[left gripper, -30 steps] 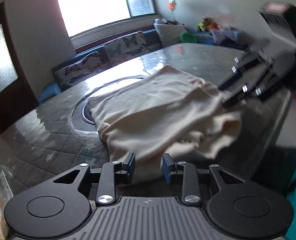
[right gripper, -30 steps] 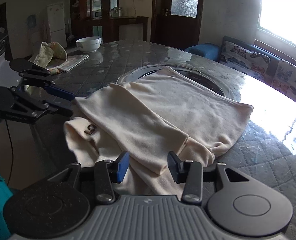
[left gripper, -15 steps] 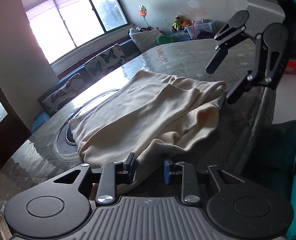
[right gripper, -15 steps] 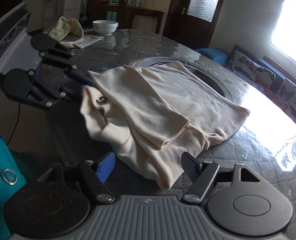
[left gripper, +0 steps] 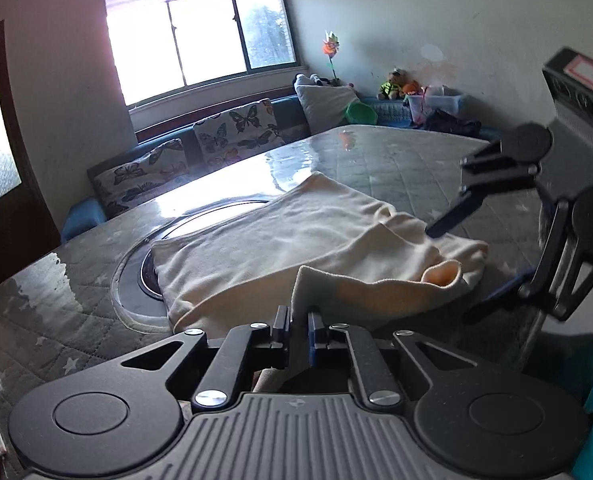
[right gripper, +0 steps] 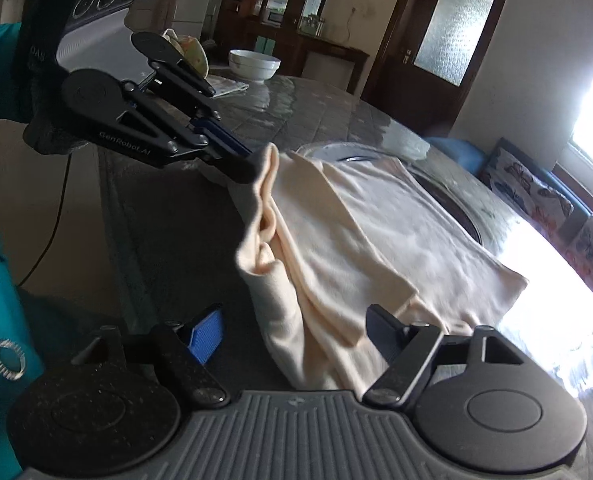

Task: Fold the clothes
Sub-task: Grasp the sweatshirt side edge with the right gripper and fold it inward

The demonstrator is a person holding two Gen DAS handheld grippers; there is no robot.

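Observation:
A cream garment (left gripper: 296, 240) lies partly folded on the grey quilted table (left gripper: 396, 160). My left gripper (left gripper: 298, 326) is shut on the garment's near edge and lifts it; in the right wrist view the left gripper (right gripper: 252, 164) pinches a raised corner of the garment (right gripper: 376, 248). My right gripper (right gripper: 292, 328) is open wide, with the garment's hanging fold between its fingers but not pinched. In the left wrist view the right gripper (left gripper: 452, 268) is open beside the garment's right end.
A white bowl (right gripper: 253, 65) and a bundled cloth (right gripper: 188, 50) sit at the table's far end. A round inset ring (left gripper: 144, 264) lies under the garment. Butterfly cushions (left gripper: 236, 128) line a bench by the window. The table edge is close to me.
My left gripper has closed on the garment's edge and raised it. My right gripper has opened wider and moved around the hanging fold.

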